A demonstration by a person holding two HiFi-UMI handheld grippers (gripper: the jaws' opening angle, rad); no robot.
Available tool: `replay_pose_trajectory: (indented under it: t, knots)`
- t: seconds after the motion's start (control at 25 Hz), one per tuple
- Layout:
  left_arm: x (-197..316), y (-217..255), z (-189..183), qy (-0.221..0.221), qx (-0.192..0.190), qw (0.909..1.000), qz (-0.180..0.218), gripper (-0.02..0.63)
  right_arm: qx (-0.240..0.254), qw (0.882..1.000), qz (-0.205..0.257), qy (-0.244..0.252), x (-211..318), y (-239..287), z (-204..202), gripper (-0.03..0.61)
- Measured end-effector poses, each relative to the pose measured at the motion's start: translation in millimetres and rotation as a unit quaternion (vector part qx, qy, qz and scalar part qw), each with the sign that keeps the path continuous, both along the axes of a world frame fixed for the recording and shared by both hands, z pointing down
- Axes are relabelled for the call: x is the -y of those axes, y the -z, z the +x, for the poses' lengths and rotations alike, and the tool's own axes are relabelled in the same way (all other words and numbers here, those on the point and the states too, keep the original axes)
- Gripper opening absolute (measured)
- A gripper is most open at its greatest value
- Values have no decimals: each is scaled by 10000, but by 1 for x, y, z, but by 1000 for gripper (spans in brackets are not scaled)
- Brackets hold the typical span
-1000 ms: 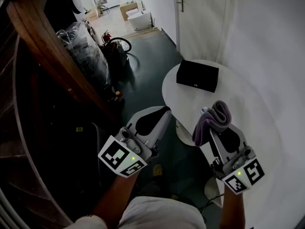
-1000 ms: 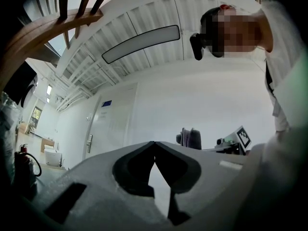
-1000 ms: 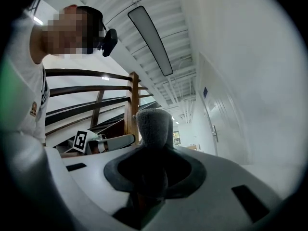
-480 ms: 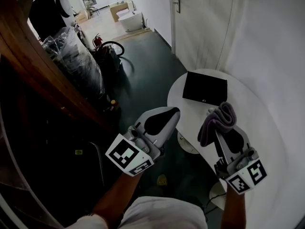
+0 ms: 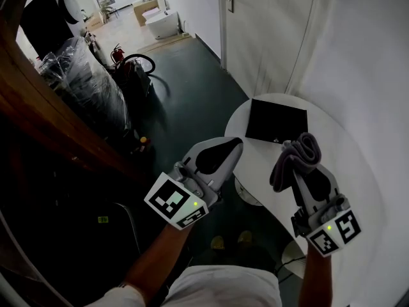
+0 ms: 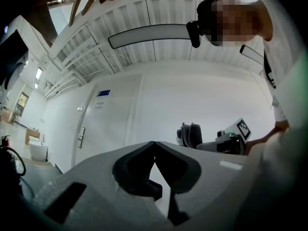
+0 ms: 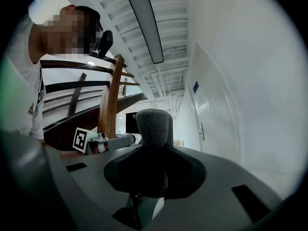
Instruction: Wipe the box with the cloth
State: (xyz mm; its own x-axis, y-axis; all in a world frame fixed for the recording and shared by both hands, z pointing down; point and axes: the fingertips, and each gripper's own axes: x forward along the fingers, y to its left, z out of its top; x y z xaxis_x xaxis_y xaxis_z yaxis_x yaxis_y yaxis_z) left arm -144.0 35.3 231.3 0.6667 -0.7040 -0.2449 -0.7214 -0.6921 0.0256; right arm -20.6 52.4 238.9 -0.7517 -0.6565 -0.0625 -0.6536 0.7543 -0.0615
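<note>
Grey-mauve cloth (image 5: pixel 293 157), fuzzy fleece-like pile, folded into a thick roll, pinched in the right claw (image 5: pixel 304 173). In the right gripper view the cloth (image 7: pixel 154 126) stands up as a rounded stub between the dark padded jaws of the right claw (image 7: pixel 154 153), which are closed on it. Box (image 5: pixel 276 121): matte black, flat, rectangular, sharp corners, lying flat on the far side of the desk (image 5: pixel 254 153). Desk is white, smooth, round-edged. Cloth is held over the desk on the near side of the box, close to it; contact can't be made out, looks apart. Left claw (image 5: pixel 234 144), grey plastic shell with dark inner pads, hangs beside the desk's left rim over the dark green floor (image 5: pixel 185 101). Left gripper view: left claw (image 6: pixel 154 144) tips meet, nothing between them. Glossy curved wooden rail (image 5: pixel 38 101) at the left; a plastic-wrapped bundle (image 5: pixel 83 88), shiny and crinkled, stands beside it.
</note>
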Motion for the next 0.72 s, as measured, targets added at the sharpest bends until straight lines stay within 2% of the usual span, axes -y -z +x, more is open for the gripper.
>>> replay_pose_trajectory:
  t: [0.32,0.72]
  knots:
    - [50,-7,-2,27,49,9999,-136,15,-66,9999,-17,-84,46,-4,4,94]
    - [126,-9,22,179,248,9993,-221,15,-102,9999,71,-112,123,4,36,95]
